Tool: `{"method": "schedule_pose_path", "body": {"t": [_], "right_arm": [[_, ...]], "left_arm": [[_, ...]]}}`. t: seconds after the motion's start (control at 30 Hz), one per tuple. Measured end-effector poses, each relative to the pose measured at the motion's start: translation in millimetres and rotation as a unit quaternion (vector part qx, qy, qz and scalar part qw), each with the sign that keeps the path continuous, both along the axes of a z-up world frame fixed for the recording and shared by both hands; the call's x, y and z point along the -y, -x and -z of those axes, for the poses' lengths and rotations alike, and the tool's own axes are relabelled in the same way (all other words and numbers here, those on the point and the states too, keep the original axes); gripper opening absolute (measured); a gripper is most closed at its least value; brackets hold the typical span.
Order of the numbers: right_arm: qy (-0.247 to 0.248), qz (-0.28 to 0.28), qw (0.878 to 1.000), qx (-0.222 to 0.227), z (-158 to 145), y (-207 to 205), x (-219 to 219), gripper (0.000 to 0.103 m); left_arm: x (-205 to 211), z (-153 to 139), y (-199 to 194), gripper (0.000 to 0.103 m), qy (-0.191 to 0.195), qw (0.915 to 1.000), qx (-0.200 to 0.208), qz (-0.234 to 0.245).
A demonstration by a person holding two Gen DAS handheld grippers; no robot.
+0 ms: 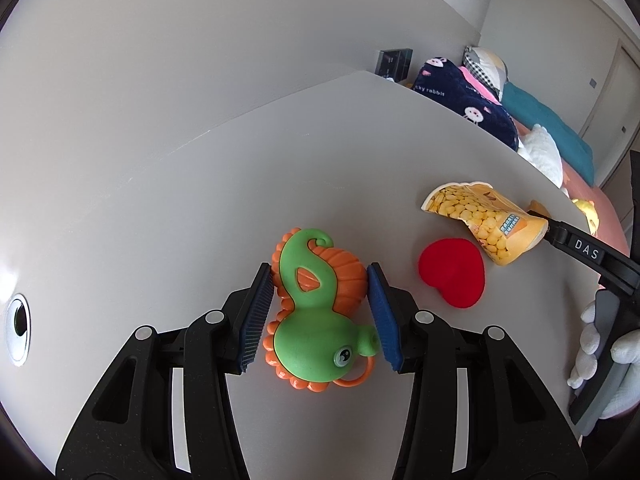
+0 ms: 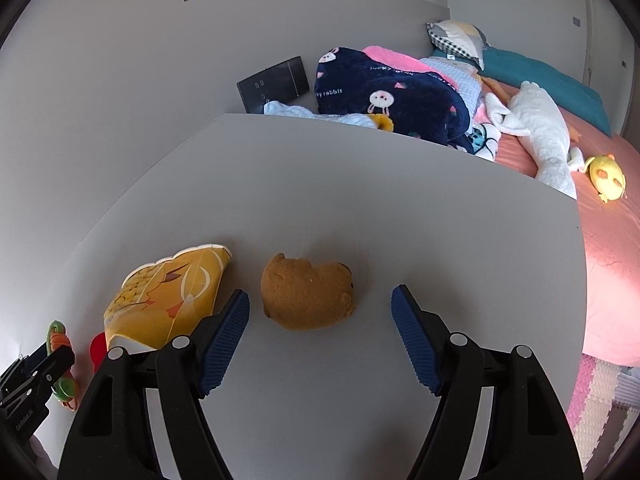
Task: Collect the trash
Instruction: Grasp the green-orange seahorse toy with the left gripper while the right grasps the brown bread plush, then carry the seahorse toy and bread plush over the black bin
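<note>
Closest in, our left gripper [image 1: 320,312] has its blue pads pressed on either side of the green and orange seahorse toy [image 1: 316,312], about at the narrow waist. The toy's long axis runs pretty much straight out along the fingers — head and the little ring near the camera, curled tail pointing away. So that one looks gripped, though we'd call it a toy rather than trash.

Our right gripper [image 2: 320,328] stands wide open with nothing in it. The brown plush [image 2: 308,296] lies on the grey table [image 2: 360,184] just ahead of the fingertips, nearer the left finger, not yet between the pads.

The actual trash, as we read it, is the yellow corn snack bag [image 2: 164,304]. It lies on its side just outside the right gripper's left finger, its bottom corner near or touching that finger (fisheye edge, hard to be sure). Its long axis slants up and away to the right, open mouth at the far end.

From the left gripper it's off to the right and further out, past the red heart-shaped thing [image 1: 452,274]. So the right hand is clearly nearer — we'd guess a shift to the left puts the bag between its pads.
</note>
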State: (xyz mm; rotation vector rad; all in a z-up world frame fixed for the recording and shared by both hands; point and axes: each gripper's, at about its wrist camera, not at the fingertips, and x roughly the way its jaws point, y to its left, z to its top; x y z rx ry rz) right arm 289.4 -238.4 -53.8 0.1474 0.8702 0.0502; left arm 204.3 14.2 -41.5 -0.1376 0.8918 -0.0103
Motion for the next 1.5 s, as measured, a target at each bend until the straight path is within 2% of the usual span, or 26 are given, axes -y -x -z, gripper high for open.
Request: {"method": "schedule_pose_path", "body": {"t": [0.07, 0.17, 0.2, 0.23, 0.8, 1.23, 1.5], "right_arm": [[0.012, -0.001, 1.000, -0.003, 0, -2, -2, 0.073], [0.037, -0.015, 0.999, -0.008, 1, -2, -8, 0.062], [0.042, -0.021, 0.999, -0.008, 0, 0, -10, 0.051], [0.043, -0.026, 0.999, -0.010, 0, 1, -11, 0.047], [0.034, -0.044, 0.998, -0.006, -17, 40, -17, 0.047], [0.023, -0.045, 0.999, 0.014, -44, 88, -7, 0.047], [0.017, -0.032, 0.999, 0.033, -63, 120, 10, 0.047]], "left_arm": [[-2, 1, 0, 0.047, 0.003, 1.0000, -0.001, -0.006], [-4, 1, 0, 0.047, 0.005, 0.9999, 0.000, -0.011], [-4, 1, 0, 0.047, 0.005, 0.9999, 0.001, -0.012], [-3, 1, 1, 0.047, 0.006, 0.9999, 0.001, -0.011], [4, -6, 3, 0.047, -0.002, 1.0000, 0.004, -0.004], [27, -33, 34, 0.047, -0.005, 0.9995, 0.029, 0.011], [44, -47, 58, 0.046, 0.007, 0.9986, 0.044, 0.030]]}}
